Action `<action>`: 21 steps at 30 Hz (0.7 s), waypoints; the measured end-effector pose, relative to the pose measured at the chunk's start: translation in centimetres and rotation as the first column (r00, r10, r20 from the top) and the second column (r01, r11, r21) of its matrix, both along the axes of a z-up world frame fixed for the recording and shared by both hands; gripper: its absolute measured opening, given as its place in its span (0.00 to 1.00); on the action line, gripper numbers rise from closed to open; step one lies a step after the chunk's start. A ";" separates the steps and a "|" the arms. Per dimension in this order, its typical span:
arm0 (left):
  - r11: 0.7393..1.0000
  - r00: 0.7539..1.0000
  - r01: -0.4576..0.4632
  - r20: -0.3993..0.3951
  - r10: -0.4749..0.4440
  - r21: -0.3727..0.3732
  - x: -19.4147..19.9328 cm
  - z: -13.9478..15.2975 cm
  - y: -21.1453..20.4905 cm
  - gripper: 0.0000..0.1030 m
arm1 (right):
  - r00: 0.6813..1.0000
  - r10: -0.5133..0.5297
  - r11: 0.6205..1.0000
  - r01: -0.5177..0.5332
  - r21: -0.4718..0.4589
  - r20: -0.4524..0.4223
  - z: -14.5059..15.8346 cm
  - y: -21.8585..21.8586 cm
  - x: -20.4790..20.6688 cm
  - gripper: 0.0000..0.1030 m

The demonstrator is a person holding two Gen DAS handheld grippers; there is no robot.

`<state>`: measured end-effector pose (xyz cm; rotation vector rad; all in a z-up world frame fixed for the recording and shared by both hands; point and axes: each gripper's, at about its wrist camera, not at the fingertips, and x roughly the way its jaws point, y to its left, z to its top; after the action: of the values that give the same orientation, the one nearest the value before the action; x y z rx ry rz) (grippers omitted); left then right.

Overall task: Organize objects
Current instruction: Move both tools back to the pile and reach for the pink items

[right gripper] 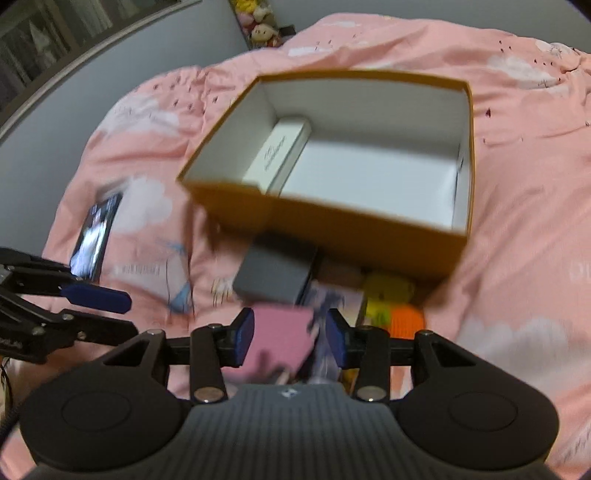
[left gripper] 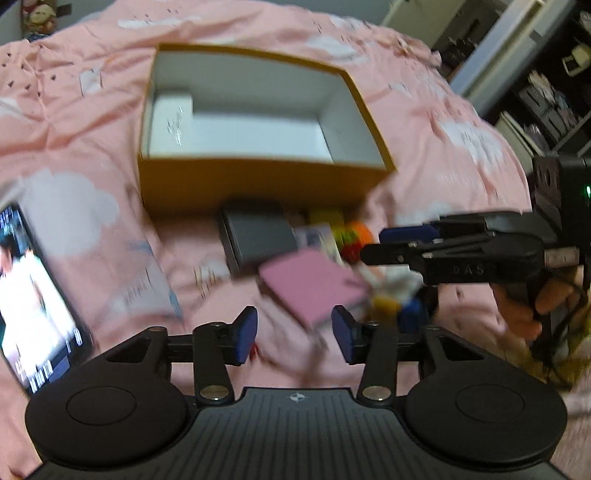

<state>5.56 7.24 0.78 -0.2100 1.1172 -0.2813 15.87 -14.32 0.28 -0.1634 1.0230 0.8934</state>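
Note:
An open orange box (left gripper: 258, 181) (right gripper: 332, 229) with white inside stands on the pink bed; a white carton (left gripper: 171, 118) (right gripper: 277, 155) lies in it. In front lie a grey box (left gripper: 258, 236) (right gripper: 275, 273), a pink box (left gripper: 314, 284) (right gripper: 282, 339), and yellow and orange toys (left gripper: 347, 230) (right gripper: 391, 302). My left gripper (left gripper: 294, 334) is open just before the pink box. My right gripper (right gripper: 290, 339) is open with the pink box between its fingers; it also shows in the left wrist view (left gripper: 399, 243).
A phone with a lit screen (left gripper: 33, 299) (right gripper: 96, 236) lies on the bed to the left, next to a printed card (left gripper: 144, 273) (right gripper: 162, 273). Shelves (left gripper: 546, 92) stand at the right, plush toys (right gripper: 258, 26) at the bed's far end.

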 end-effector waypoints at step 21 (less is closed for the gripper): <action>0.991 0.998 0.028 0.046 -0.035 0.132 0.4 -3.5 -3.2 0.41 | 1.000 0.029 0.998 -0.029 -0.061 0.001 -1.0 -2.4 -3.6 0.47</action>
<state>5.93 3.99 -2.72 -0.0680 1.0875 -0.2387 12.22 -16.69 -0.68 -0.2308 1.0493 0.8886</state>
